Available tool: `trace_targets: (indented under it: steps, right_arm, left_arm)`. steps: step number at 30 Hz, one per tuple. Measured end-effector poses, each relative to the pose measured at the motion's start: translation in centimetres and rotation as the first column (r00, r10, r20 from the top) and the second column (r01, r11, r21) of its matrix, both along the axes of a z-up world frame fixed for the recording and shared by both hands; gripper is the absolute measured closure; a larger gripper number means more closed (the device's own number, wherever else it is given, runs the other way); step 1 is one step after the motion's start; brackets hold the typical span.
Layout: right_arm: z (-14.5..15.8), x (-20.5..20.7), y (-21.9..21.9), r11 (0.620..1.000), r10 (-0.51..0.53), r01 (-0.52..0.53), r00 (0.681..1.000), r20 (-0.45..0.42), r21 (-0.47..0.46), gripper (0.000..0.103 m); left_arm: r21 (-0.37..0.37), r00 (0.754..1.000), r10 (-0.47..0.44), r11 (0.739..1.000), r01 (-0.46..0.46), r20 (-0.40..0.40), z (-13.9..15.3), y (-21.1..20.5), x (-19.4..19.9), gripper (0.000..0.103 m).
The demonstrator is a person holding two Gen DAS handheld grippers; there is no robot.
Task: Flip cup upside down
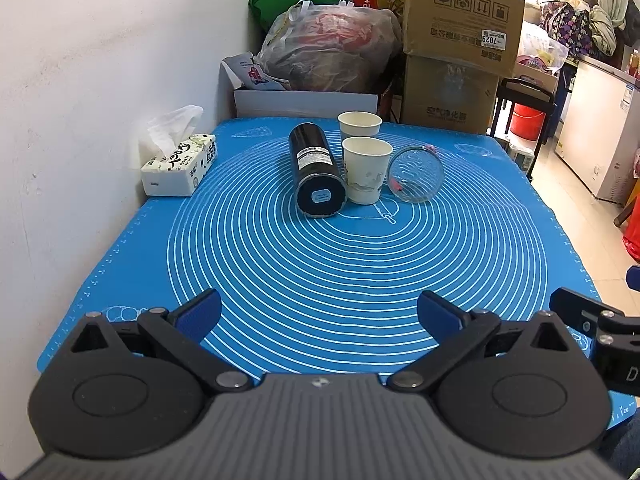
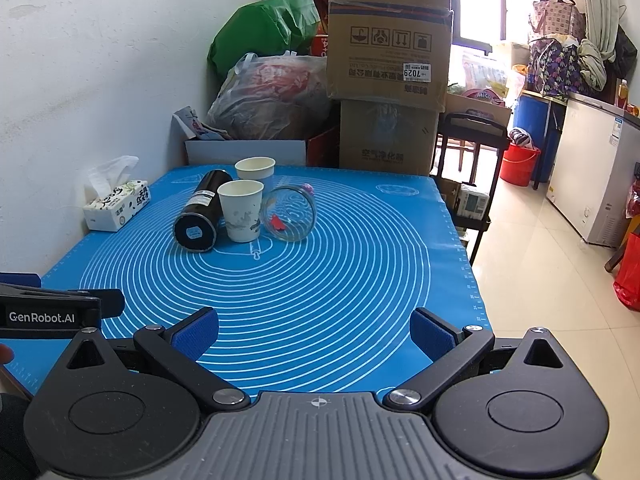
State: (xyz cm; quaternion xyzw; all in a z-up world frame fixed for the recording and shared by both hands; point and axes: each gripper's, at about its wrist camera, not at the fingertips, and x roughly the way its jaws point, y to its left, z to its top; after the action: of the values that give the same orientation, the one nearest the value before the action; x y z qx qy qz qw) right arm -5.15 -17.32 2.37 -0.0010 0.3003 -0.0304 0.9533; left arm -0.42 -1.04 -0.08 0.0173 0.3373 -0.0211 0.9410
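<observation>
Two white paper cups stand upright, mouths up, on the blue mat (image 1: 320, 280): a near one (image 1: 366, 170) with a faint print and a far one (image 1: 359, 123) behind it. In the right wrist view they show as the near cup (image 2: 242, 210) and the far cup (image 2: 256, 172). A black cylinder (image 1: 316, 170) lies on its side left of them. A clear glass jar (image 1: 416, 174) lies on its side to their right. My left gripper (image 1: 319, 312) is open and empty over the mat's near edge. My right gripper (image 2: 314, 332) is open and empty, far from the cups.
A tissue box (image 1: 180, 168) sits at the mat's left edge by the white wall. Cardboard boxes (image 1: 460, 40) and plastic bags (image 1: 332, 48) are stacked behind the table. The table's right edge drops to a tiled floor (image 2: 540, 280). The left gripper's body (image 2: 44, 316) shows at the left.
</observation>
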Motion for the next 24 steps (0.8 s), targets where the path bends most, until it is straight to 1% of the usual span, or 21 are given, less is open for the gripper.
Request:
trace_targets:
  steps: [24]
  right_arm:
    - [-0.02,-0.13,-0.26,1.0,-0.004,0.004,1.0,-0.003,0.005,0.0]
  left_arm:
    - [0.001,1.0,-0.001,1.0,0.001,0.002,0.14,0.11,-0.14,0.0]
